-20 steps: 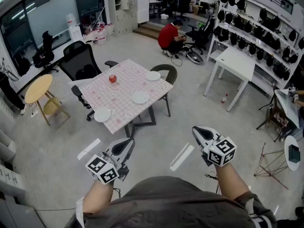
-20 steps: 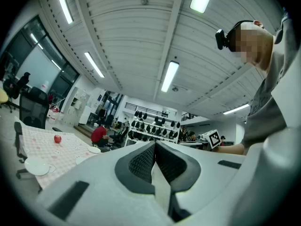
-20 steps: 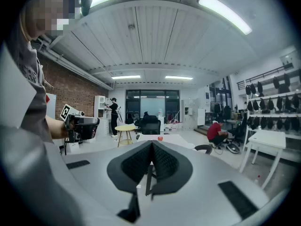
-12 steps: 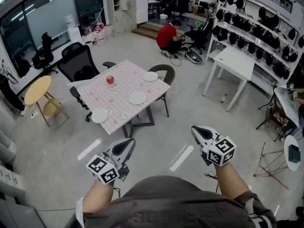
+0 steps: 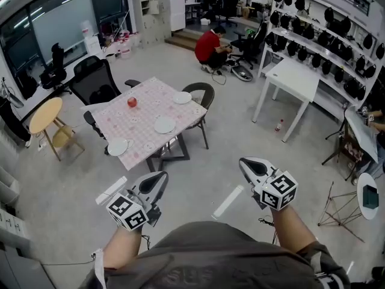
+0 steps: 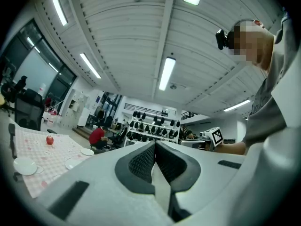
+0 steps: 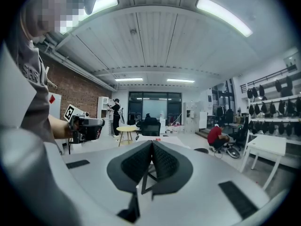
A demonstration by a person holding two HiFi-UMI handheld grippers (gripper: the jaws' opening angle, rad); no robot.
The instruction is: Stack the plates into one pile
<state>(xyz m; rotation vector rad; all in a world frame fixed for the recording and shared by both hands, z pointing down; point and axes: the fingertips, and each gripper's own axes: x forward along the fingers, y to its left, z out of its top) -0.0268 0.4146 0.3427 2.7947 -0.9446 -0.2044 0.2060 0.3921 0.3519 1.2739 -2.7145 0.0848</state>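
Three white plates lie apart on a table with a pink checked cloth [image 5: 144,116]: a far plate [image 5: 182,97], a middle plate [image 5: 164,125] and a near plate [image 5: 117,147]. A red apple [image 5: 132,102] sits on the cloth too. Both grippers hang over bare floor, well short of the table. My left gripper [image 5: 159,178] is shut and empty; in its own view its jaws [image 6: 154,144] meet, with the plates [image 6: 24,165] small at the far left. My right gripper [image 5: 245,164] is also shut with nothing in it [image 7: 151,142].
Black office chairs [image 5: 95,80] stand round the table, one dark chair [image 5: 200,93] at its far side. A round wooden table [image 5: 46,114] is at the left, a white table [image 5: 295,80] at the right. A person in red [image 5: 212,46] crouches beyond. White tape strips [image 5: 228,201] mark the floor.
The table with the plates has slid a little left and up in the head view. Both grippers keep their places, shut as before.
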